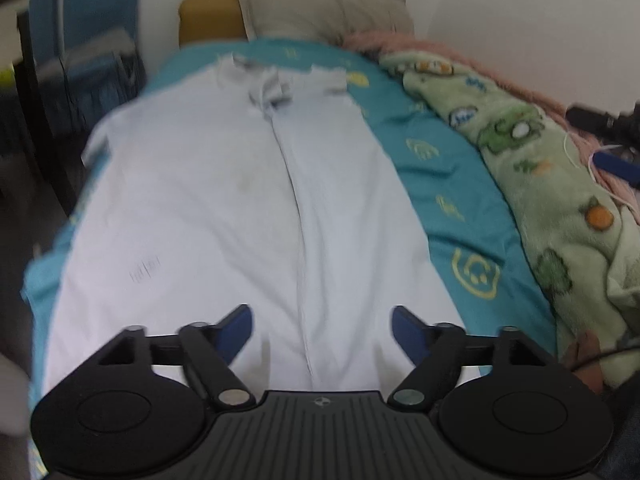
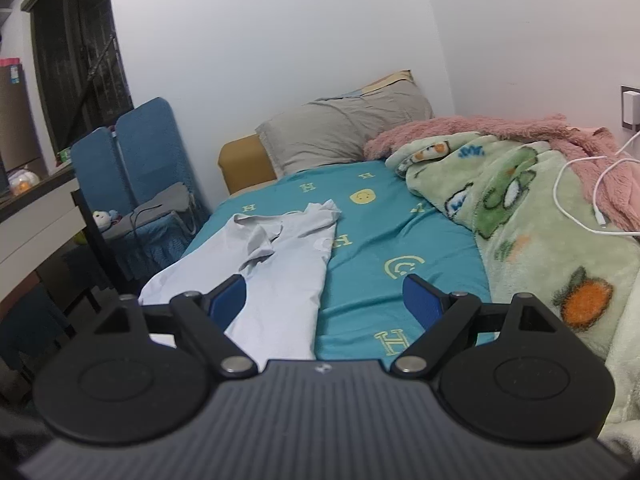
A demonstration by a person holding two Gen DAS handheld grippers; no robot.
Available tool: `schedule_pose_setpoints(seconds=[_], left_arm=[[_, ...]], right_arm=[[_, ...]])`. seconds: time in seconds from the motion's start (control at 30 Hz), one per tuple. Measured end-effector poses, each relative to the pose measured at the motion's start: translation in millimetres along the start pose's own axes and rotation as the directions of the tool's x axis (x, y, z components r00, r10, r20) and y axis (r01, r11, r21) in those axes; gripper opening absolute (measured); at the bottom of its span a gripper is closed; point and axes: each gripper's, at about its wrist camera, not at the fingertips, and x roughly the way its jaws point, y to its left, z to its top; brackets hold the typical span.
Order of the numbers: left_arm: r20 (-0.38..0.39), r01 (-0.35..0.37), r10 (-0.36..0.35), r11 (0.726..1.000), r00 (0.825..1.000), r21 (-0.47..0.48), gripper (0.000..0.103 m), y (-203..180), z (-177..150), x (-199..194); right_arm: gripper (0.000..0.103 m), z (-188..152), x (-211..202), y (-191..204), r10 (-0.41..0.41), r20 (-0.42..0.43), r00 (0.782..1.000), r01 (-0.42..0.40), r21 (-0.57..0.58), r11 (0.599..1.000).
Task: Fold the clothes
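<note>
Two blue fingertips of the black left gripper (image 1: 322, 328) stand wide apart with nothing between them, just above the near end of the pale white cotton shirt (image 1: 224, 200). That shirt lies flat along the left edge of the bed's teal sheet with yellow shapes (image 1: 448, 184), collar toward the grey pillow (image 1: 320, 10). Over the sheet's near edge, the black right gripper (image 2: 325, 300) is wide apart too, holding nothing, beside the fluffy green cartoon blanket (image 2: 532, 216).

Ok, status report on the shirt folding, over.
Left gripper open, empty. Right gripper open, empty. White shirt flat on teal sheet, one side folded in. Green blanket alongside, clear.
</note>
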Motion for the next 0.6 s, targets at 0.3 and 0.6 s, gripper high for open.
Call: schedule_pose_setpoints(seconds=[0.3, 0.6], left_arm=[[0.212, -0.047, 0.051, 0.999, 0.976, -0.024, 0.100, -10, 47, -14], [0.248, -0.036, 0.039, 0.999, 0.968, -0.015, 0.100, -11, 31, 13]], right_arm=[[0.087, -5, 3, 13, 0.039, 0.010, 0.999, -0.039, -0.004, 0.999], [0.087, -4, 10, 19, 0.064, 0.018, 0.998, -0.065, 0.032, 0.997]])
